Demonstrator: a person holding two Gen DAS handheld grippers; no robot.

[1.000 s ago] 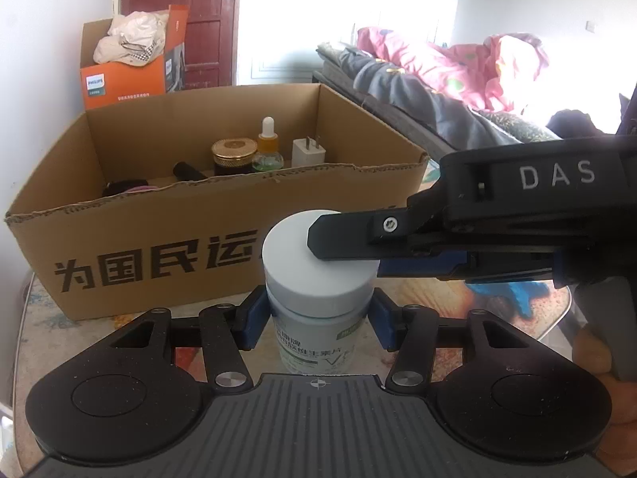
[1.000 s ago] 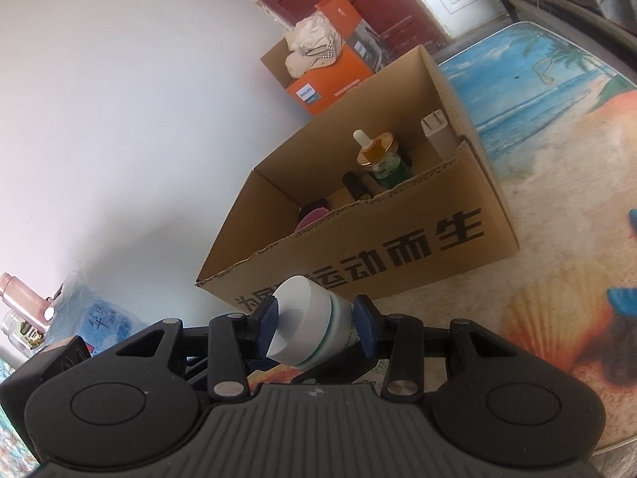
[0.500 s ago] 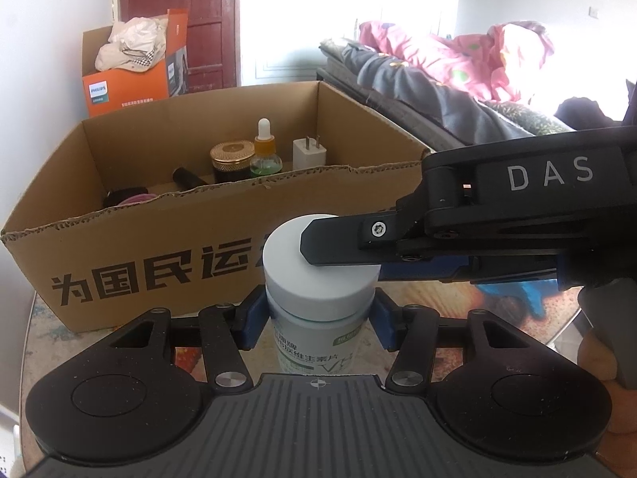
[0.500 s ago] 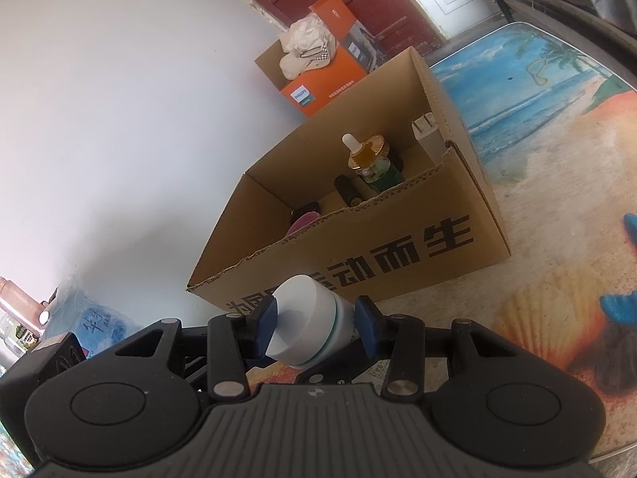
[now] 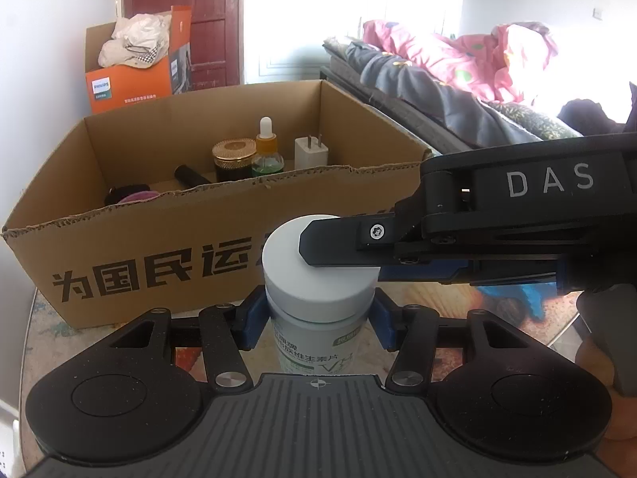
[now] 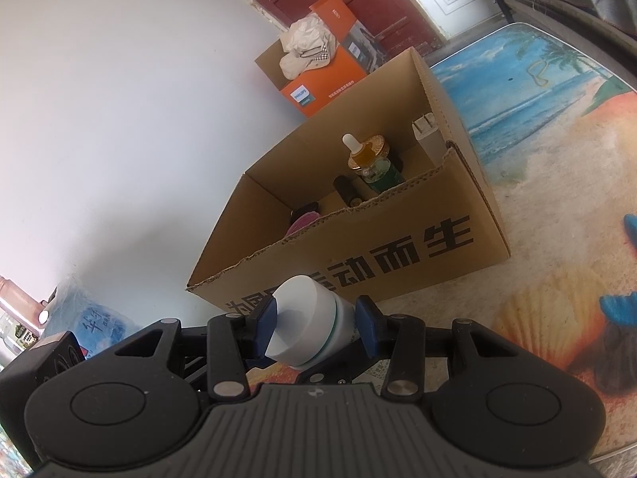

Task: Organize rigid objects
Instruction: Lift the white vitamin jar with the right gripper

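The left tool (image 5: 318, 318) is clamped on the upright bottle (image 5: 318, 286); the right tool (image 6: 316, 324) brackets its cap crosswise, grip uncertain. The box (image 5: 159, 263) lies directly ahead.

The black right gripper (image 5: 338, 251) housing reads "DAS"; the orange cardboard box (image 5: 127, 89) reads "PHILIPS"; the brown open carton (image 5: 159, 271) carries "为国民运".
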